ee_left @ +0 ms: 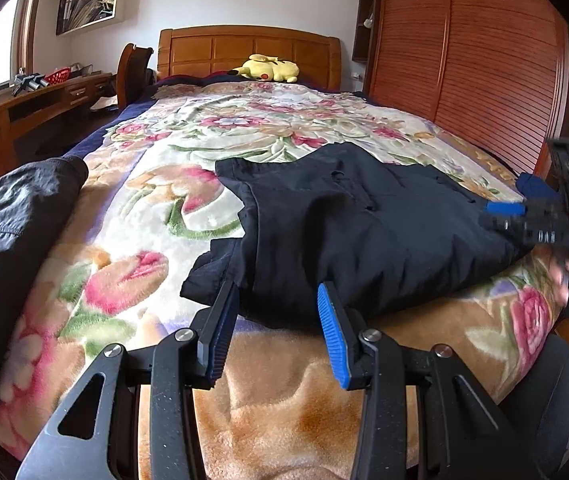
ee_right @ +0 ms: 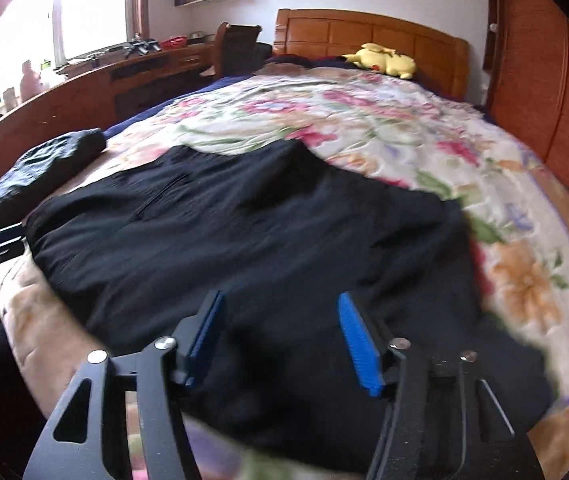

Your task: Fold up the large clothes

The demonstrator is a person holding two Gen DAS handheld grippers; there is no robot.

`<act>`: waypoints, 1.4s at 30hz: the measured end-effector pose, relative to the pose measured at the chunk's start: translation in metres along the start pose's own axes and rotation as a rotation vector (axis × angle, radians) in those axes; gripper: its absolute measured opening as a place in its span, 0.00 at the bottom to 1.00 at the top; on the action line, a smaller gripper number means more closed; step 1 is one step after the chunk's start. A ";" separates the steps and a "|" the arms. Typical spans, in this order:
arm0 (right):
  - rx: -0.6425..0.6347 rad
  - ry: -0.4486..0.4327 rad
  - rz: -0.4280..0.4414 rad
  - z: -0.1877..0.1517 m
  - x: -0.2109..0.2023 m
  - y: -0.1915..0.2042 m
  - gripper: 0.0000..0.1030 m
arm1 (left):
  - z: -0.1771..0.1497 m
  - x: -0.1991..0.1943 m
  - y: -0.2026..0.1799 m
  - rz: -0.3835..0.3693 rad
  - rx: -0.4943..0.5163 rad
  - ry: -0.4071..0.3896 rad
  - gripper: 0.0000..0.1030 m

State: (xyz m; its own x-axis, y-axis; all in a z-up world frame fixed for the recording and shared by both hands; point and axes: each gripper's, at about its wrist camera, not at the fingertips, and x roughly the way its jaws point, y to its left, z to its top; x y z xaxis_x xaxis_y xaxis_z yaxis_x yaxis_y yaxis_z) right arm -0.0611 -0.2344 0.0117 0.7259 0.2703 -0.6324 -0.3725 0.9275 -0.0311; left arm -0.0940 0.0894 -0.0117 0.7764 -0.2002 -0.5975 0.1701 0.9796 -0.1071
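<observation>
So this was mid-fold on a big dark garment (ee_left: 364,232), spread flat on a bed (ee_left: 204,208) with a flowery blanket. Way off to the left of the left tongs (ee_left: 278,316) sat another dark bundle (ee_left: 16,216), looked already done, well apart from the work.

The left tongs were parked at the garment's near-left corner, prongs apart, with the hem just past the tips. From that camera I couldn't tell if the fabric was actually touching the blue pads (ee_left: 334,332); nothing looked pinched.

Over on the right, the right tongs (ee_right: 280,336) hung above the garment's near-right part, prongs apart and nothing clamped, dark cloth under and between them. Picture was smeary, so that hand was probably moving.

My take on doing it well: get both tongs on matching corners of the near edge, bite only the top layers you mean to lift, and close fully before pulling. Lift together and carry the edge toward the headboard (ee_left: 248,52) evenly, or the fold goes crooked. Slippery-looking fabric, so a shallow bite might slide out.
</observation>
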 end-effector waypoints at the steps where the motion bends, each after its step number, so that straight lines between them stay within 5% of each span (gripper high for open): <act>1: 0.000 0.010 -0.012 -0.005 0.003 0.001 0.60 | 0.000 0.000 0.000 0.002 0.000 0.002 0.41; 18: -0.012 -0.045 -0.044 -0.029 0.005 0.025 0.61 | -0.002 0.012 -0.002 0.027 -0.001 0.049 0.41; 26: -0.006 -0.042 -0.042 -0.034 0.019 0.025 0.61 | 0.002 0.015 0.004 -0.004 -0.011 0.080 0.32; 31: -0.003 -0.058 -0.031 -0.036 0.017 0.025 0.61 | 0.007 0.015 0.001 0.000 0.008 0.088 0.15; 42: -0.003 -0.096 -0.042 -0.042 0.009 0.026 0.61 | 0.059 -0.009 -0.047 0.019 0.143 -0.030 0.06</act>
State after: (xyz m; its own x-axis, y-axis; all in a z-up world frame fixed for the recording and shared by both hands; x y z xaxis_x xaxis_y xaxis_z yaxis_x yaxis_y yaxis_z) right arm -0.0884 -0.2184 -0.0268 0.7930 0.2552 -0.5532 -0.3425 0.9377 -0.0584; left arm -0.0732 0.0444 0.0454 0.7978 -0.1845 -0.5741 0.2383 0.9710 0.0191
